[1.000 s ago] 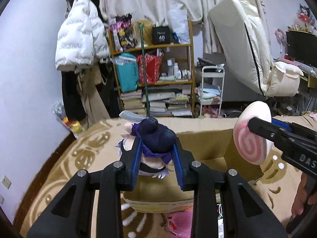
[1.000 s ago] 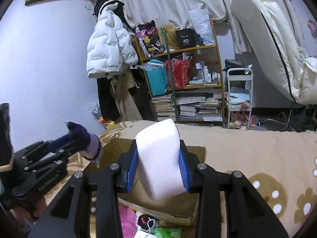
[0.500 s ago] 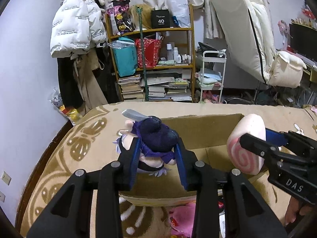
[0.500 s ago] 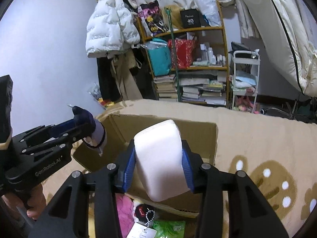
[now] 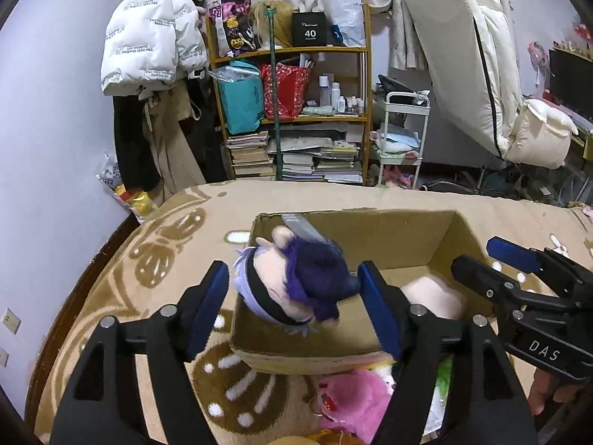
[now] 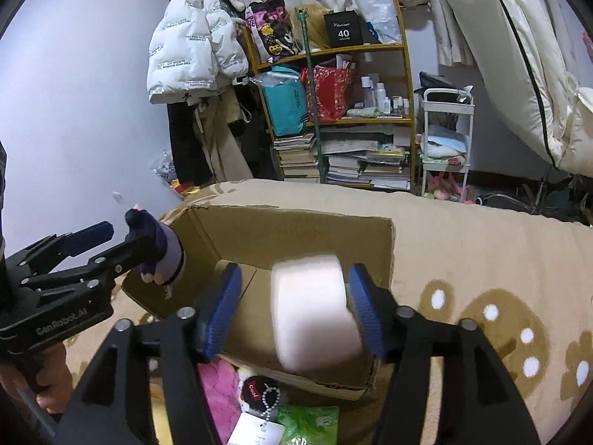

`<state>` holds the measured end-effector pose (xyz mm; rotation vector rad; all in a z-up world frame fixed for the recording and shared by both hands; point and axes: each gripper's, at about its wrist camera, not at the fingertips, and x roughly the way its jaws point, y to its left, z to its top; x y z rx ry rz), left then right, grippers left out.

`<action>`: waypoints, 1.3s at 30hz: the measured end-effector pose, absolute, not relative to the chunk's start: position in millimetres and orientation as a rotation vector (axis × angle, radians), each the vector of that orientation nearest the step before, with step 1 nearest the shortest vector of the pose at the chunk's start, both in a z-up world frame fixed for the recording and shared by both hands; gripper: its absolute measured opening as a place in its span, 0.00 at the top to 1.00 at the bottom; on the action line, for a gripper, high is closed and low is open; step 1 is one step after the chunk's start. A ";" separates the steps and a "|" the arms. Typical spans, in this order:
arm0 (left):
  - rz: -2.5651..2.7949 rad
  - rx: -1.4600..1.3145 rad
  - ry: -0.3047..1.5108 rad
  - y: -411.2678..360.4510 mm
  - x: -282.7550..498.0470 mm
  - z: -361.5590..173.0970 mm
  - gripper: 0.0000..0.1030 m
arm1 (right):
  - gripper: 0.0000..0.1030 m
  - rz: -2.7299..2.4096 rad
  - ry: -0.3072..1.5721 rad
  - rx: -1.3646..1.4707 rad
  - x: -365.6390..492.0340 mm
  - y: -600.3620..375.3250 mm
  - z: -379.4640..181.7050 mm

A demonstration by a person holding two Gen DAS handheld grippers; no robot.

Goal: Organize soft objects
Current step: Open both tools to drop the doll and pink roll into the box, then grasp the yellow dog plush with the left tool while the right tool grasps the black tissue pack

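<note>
A brown blanket with pale paw prints (image 6: 481, 256) filled the lower half of both views. On it, at centre frame, stood an open cardboard box (image 5: 374, 237) (image 6: 296, 233). Below the box's near wall lay a pink plush toy (image 5: 352, 404) (image 6: 218, 393).

In the left wrist view, the left gripper (image 5: 292, 296) occupied the lower centre; its jaws had just been opening and stood spread, with a gap between the left pad and the purple-haired plush doll (image 5: 296, 282) (image 6: 163, 256). The doll hung between the 2 pads over the box's near-left corner, its dark cap at or against the right pad; contact could not be settled.

In the right wrist view, the right gripper (image 6: 292, 304) held the lower centre; its jaws had likewise just been opening. The pale pink swirl cushion (image 6: 315, 307) (image 5: 433, 293), blurred, sat between the 2 pads over the box interior, clear of the left pad and close to the right one. In the left wrist view it lay inside the box at centre right.
</note>
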<state>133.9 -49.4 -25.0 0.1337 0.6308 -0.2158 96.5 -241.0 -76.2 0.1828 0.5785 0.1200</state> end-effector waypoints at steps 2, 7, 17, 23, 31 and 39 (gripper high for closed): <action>-0.207 0.133 0.615 -48.4 129.8 -22.4 0.24 | 0.29 0.121 0.575 0.187 93.6 -241.6 -74.8; -0.213 0.118 0.607 -46.0 123.2 -17.5 0.16 | 0.15 0.113 0.558 0.193 87.0 -243.4 -70.2; -0.146 0.139 0.623 -34.7 103.0 -13.1 0.02 | 0.00 0.115 0.563 0.196 70.0 -245.3 -65.5; -0.124 0.126 0.685 -25.5 92.5 -13.9 0.02 | 0.00 0.123 0.581 0.184 53.1 -241.6 -62.1; -0.085 0.160 0.782 -18.3 74.2 -22.5 0.02 | 0.00 0.117 0.630 0.217 29.2 -239.1 -62.9; -0.081 0.206 0.856 -21.4 50.6 -31.7 0.02 | 0.00 0.100 0.787 0.262 23.6 -238.2 -81.0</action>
